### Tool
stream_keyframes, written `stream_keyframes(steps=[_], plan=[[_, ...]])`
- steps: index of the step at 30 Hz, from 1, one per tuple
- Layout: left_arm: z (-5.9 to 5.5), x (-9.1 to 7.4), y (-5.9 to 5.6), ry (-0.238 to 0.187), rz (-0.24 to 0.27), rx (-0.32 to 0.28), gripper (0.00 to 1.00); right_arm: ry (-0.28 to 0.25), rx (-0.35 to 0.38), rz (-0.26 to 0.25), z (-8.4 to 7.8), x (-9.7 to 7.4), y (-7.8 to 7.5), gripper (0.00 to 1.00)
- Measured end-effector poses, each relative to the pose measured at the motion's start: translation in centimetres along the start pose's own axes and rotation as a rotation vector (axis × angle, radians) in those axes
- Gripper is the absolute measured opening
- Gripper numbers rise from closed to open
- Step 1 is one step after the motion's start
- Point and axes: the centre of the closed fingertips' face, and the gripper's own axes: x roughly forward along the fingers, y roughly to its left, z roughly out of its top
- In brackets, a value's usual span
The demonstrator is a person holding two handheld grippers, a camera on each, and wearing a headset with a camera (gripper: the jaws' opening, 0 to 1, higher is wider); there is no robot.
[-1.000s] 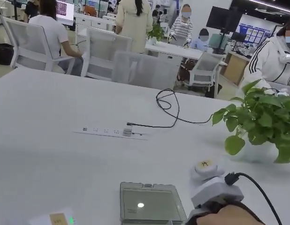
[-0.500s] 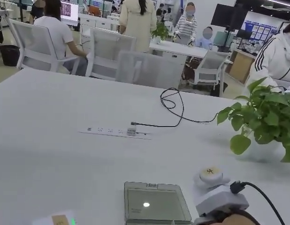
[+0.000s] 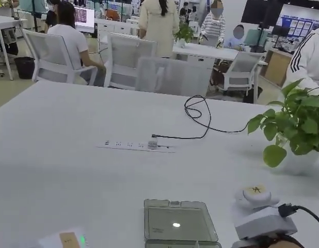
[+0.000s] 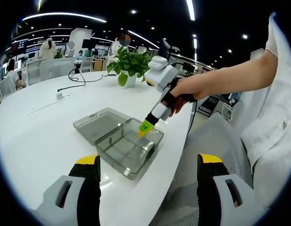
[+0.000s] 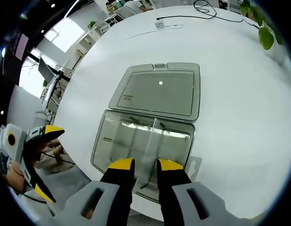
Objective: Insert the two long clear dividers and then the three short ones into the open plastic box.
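The clear plastic box [image 5: 101, 141] lies open at the table's near edge, its lid [image 5: 159, 89] folded flat behind it. My right gripper [image 5: 145, 165] hovers over the box's front half, jaws nearly together on an upright clear divider [image 5: 152, 141] that runs down into the box. From the left gripper view, the right gripper [image 4: 145, 127] dips its tip into the box [image 4: 126, 146]. My left gripper [image 4: 148, 186] is off to the side with its jaws wide apart and nothing between them. Another clear piece [image 5: 195, 165] lies just outside the box's right corner.
A potted plant [image 3: 296, 124] stands at the right. A power strip [image 3: 136, 145] with a black cable [image 3: 198, 116] lies mid-table. The lid [image 3: 177, 222] shows at the head view's bottom edge. Chairs, desks and people are beyond the far edge.
The head camera has swung, so the whole scene has shifted right and down. Nothing on the table has visibly moved.
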Motion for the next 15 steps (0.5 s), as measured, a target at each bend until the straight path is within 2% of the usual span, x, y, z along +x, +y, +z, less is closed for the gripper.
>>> stream_keyframes(steps=[5,10,15], plan=[[0.1,-0.2,0.2,0.005,0.033,-0.012,0.85,-0.046,-0.067,0.046,0.2,-1.0,0.4,0.24],[0.0,-0.4,0.6,0.016,0.074,-0.029,0.85,-0.098,-0.168,0.099,0.4,-2.0,1.1,0.31],[0.1,-0.6,1.1,0.013,0.117,-0.056,0.85,-0.123,-0.239,0.143,0.1,-3.0,1.5,0.37]])
